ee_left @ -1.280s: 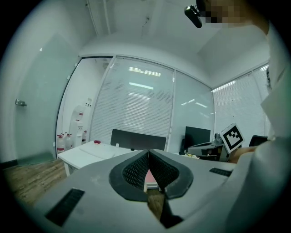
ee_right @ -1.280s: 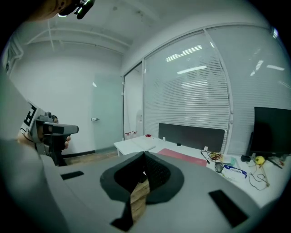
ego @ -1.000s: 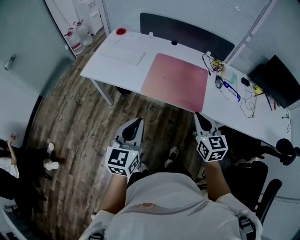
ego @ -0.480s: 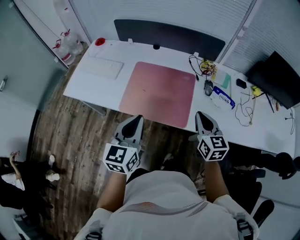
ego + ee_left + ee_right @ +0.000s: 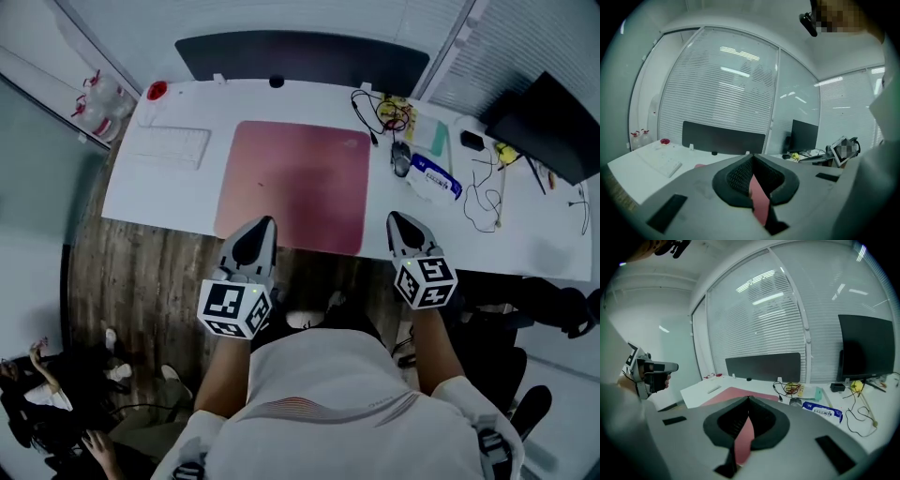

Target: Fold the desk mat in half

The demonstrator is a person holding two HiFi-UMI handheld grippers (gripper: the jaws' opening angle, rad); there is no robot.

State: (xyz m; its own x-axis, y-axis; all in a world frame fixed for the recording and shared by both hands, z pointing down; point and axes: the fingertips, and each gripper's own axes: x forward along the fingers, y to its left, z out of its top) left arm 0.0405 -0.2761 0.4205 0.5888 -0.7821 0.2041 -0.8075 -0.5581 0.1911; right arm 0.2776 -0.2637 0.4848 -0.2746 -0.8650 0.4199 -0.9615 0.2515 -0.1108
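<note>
Hovering at desk (image 5: 159, 192) front edge: left gripper (image 5: 255, 232) and right gripper (image 5: 403, 228) both clenched, nothing between jaws. Desk mat (image 5: 295, 178) flat mid-desk, near edge along front edge, just ahead of tips. Left tip over mat's front-left corner, nearer; right tip just outside front-right corner.

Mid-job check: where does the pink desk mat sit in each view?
Head view: desk mat centre, on the white desk.
Left gripper view: desk mat low centre, a pink strip behind the jaws.
Right gripper view: desk mat left of centre, beyond the jaws.
Shared landmark: dark partition panel along the desk's far edge.
</note>
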